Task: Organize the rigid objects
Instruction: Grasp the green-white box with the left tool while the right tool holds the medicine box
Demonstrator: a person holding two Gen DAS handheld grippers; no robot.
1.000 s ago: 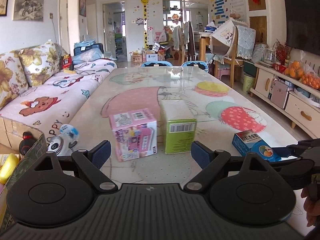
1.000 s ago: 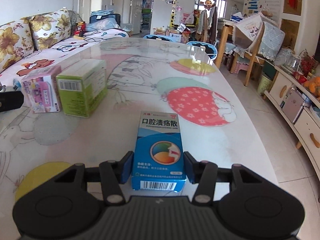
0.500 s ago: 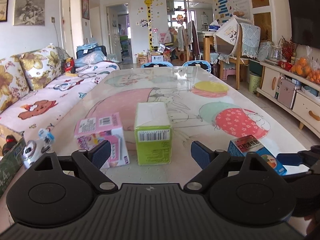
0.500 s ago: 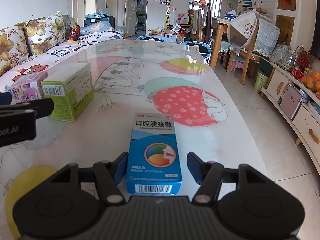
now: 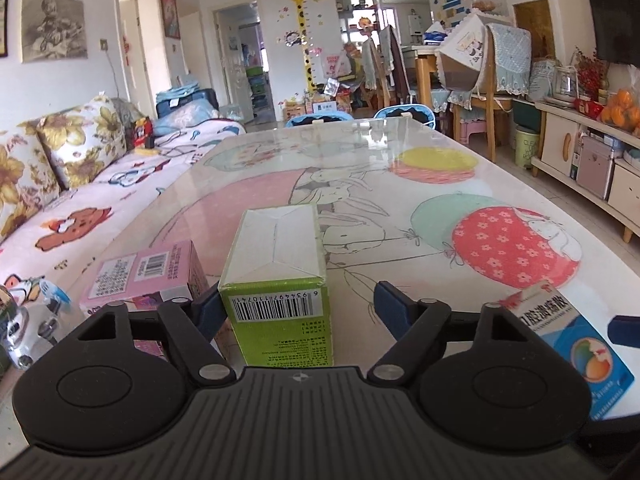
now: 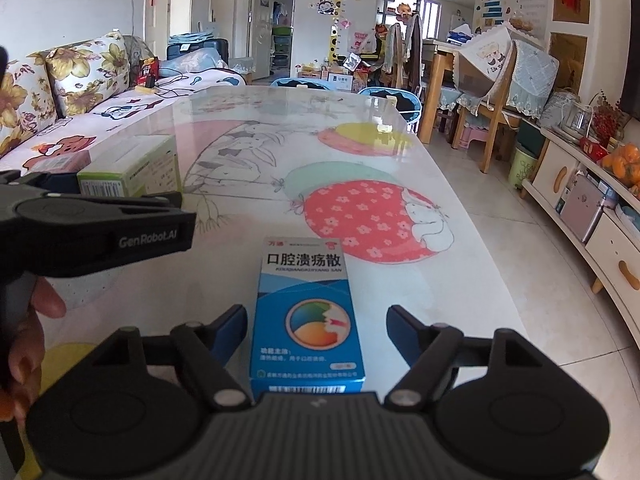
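Both claws sit low over the bench (image 5: 420, 152), side by side. Left claw (image 5: 296, 308) stands wide, its jaws having just been closing, with the green box (image 5: 280, 280) between them: the box stands upright and looks to touch the pad on the claw's left, while a clear gap remains to the pad on its right. Just beyond the claw's left finger stands the pink box (image 5: 144, 272), close beside the green one. Right claw (image 6: 316, 326) has just been opening its jaws, which now stand apart from the blue box (image 6: 308, 312); that box lies flat on the bench between the two fingers, gaps showing on both sides. Off to that claw's left, a hand (image 6: 24, 340) grips the other tool's handle.
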